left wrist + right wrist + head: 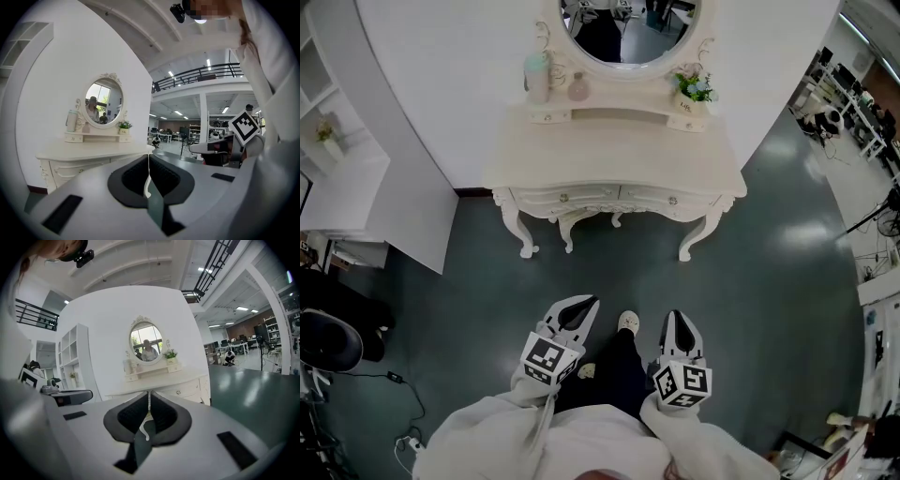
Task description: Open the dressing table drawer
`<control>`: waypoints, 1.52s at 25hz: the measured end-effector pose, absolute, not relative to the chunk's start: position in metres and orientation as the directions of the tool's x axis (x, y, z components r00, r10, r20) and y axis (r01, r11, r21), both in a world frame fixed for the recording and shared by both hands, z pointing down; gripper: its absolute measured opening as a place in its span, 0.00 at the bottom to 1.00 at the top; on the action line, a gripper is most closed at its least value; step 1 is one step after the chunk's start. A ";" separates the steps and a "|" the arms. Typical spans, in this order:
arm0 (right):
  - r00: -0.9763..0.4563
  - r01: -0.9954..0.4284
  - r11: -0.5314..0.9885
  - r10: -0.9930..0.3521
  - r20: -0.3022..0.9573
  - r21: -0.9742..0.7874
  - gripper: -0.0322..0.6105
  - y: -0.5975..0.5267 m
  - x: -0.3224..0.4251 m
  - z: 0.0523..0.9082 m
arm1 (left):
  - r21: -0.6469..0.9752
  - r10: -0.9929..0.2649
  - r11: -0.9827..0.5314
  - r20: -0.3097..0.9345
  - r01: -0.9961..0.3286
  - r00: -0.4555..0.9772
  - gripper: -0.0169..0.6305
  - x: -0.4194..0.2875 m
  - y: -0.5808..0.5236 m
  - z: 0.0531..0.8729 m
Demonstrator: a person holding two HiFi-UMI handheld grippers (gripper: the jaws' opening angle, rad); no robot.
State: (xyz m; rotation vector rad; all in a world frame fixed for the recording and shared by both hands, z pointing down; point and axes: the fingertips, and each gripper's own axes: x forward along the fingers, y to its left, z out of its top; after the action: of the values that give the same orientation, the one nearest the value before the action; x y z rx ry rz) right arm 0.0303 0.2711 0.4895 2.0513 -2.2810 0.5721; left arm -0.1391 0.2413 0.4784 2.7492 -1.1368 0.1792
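A dull teal floor (750, 281) fills most of the head view. A cream-white wooden dressing table (609, 150) with curled legs stands against a white wall, so only its front side can be reached. An oval mirror (623, 28) rises from the back of the table. Two shallow carved drawer fronts (567, 198) sit side by side under the table top, both flush and closed, facing the person. Nothing shows which one is meant.

The person stands well apart from the table, white sleeves low in the view. Both forearms are extended forward side by side, a dark trouser leg between them. The grey left gripper (581, 305) and grey right gripper (675, 319) point toward the table, tipped slightly downward. Each has its jaws pressed together with nothing between them, probably because there is nothing within reach yet. A small round knob (563, 197) on each drawer looks like the likely place to grip, so the jaws would have to part first.
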 end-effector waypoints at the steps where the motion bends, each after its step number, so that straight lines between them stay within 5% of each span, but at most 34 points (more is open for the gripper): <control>1: -0.137 -0.965 0.070 -0.957 0.257 -0.254 0.11 0.265 0.036 0.489 | 0.101 -0.690 -0.698 0.170 -0.709 0.703 0.05 -0.134 0.235 0.477; 38: -0.221 -0.954 0.155 -0.943 0.249 -0.256 0.11 0.062 0.167 0.490 | 0.097 -0.726 -0.666 0.145 -0.739 0.673 0.05 0.000 0.039 0.475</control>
State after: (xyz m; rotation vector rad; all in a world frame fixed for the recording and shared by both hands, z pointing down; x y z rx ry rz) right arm 0.1673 0.0616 0.4897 1.9420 -2.3645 0.5635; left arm -0.0005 0.0393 0.4746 2.7360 -1.2062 0.1403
